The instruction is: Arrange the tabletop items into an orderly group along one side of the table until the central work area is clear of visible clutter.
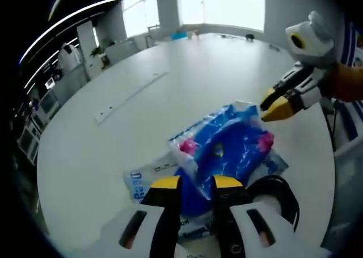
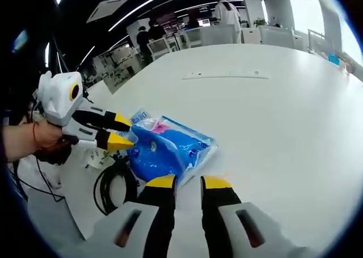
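Note:
A blue plastic pack (image 1: 232, 147) with pink spots and a white printed edge lies flat on the round white table (image 1: 187, 71). My left gripper (image 1: 195, 182) is open, its yellow-tipped jaws standing on either side of the pack's near edge. In the right gripper view the left gripper (image 2: 126, 131) comes in from the left, tips at the edge of the pack (image 2: 170, 147). My right gripper (image 2: 189, 182) is open with a narrow gap and nothing in it, just short of the pack. From the left gripper view, the right gripper (image 1: 277, 106) hovers at the pack's far right corner.
A coiled black cable (image 2: 113, 190) lies beside the pack near the table edge, also seen as the cable (image 1: 278, 190). A long white strip (image 1: 130, 96) lies further out on the table (image 2: 272, 116). Desks and a standing person (image 2: 227, 11) are beyond.

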Tool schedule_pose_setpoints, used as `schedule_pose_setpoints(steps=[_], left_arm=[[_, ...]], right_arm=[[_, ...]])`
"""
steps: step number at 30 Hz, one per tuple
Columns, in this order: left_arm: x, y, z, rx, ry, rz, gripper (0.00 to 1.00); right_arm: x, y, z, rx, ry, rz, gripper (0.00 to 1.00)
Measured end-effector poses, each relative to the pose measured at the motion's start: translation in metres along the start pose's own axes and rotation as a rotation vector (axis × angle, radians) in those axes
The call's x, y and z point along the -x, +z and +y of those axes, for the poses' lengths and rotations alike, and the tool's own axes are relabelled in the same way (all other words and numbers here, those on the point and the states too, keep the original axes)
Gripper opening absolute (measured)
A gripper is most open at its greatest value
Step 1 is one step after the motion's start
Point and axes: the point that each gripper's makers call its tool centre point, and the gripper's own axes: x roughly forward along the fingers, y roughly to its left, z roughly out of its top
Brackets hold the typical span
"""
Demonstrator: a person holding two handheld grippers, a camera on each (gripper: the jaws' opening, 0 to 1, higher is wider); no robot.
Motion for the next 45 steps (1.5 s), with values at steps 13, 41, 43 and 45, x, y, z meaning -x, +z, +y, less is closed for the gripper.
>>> schedule_pose_setpoints(steps=[13, 41, 43, 45], left_arm=[[-0.001, -0.0023, -0.0012, -0.006, -0.006, 0.007, 0.09], [-0.0008, -0.0031, -0.0043, -0.005, -0.002, 0.004, 0.0], [-0.0006, -0.003, -0.0041, -0.005, -0.001, 0.002, 0.0], [-0.0003, -0.0029, -0.0044, -0.002, -0.001, 0.001, 0.0]], right_arm=[[-0.0008, -0.0011, 0.0001, 0.004, 0.002, 0.002, 0.09], [0.0012, 0.0002, -0.0033, 0.039, -0.019, -0.001, 0.0], [0.0013, 0.0002, -0.0032, 0.038, -0.018, -0.001, 0.0], [0.0018, 0.0008, -0.0028, 0.04, -0.018, -0.004, 0.0]])
